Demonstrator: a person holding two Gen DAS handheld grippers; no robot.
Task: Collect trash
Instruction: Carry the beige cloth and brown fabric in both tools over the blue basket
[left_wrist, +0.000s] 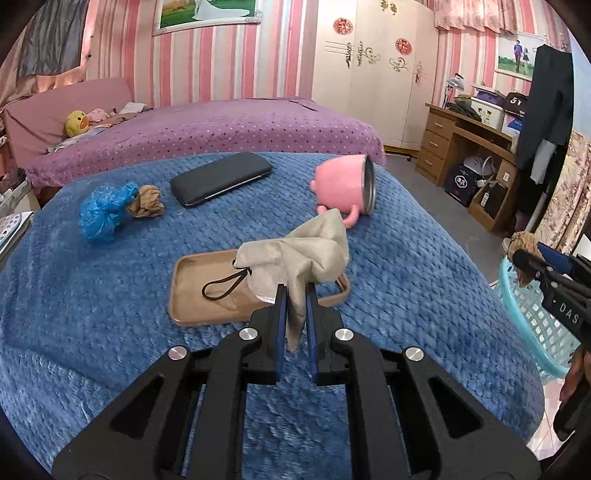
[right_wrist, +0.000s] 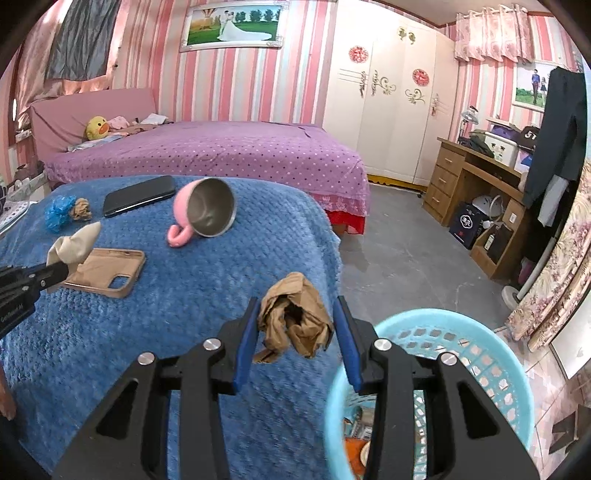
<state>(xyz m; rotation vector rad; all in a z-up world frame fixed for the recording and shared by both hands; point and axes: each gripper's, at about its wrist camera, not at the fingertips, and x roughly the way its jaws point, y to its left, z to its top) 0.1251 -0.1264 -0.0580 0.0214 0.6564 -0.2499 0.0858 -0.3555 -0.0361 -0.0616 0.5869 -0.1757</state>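
Left wrist view gives me my left gripper (left_wrist: 295, 291) with its blue pads pinched tight on a crumpled beige face mask (left_wrist: 303, 254), lifted above the tan phone case (left_wrist: 192, 291) that lies on the blue blanket (left_wrist: 92, 314). One black ear loop (left_wrist: 225, 286) dangles over the case. Further back on the blanket I see a blue plastic wad (left_wrist: 105, 210) touching a brown paper ball (left_wrist: 146, 202), a black phone (left_wrist: 221, 179) and a pink mug (left_wrist: 345, 184) tipped on its side.

On the right wrist camera, my right gripper (right_wrist: 295, 325) has its fingers part-way apart and clamped on a crumpled brown paper (right_wrist: 295, 317), held near the blanket's edge, just beside the turquoise basket (right_wrist: 480, 354). The basket stands on the floor by the blanket and holds some scraps, though I cannot quite make out what they are behind my gripper.
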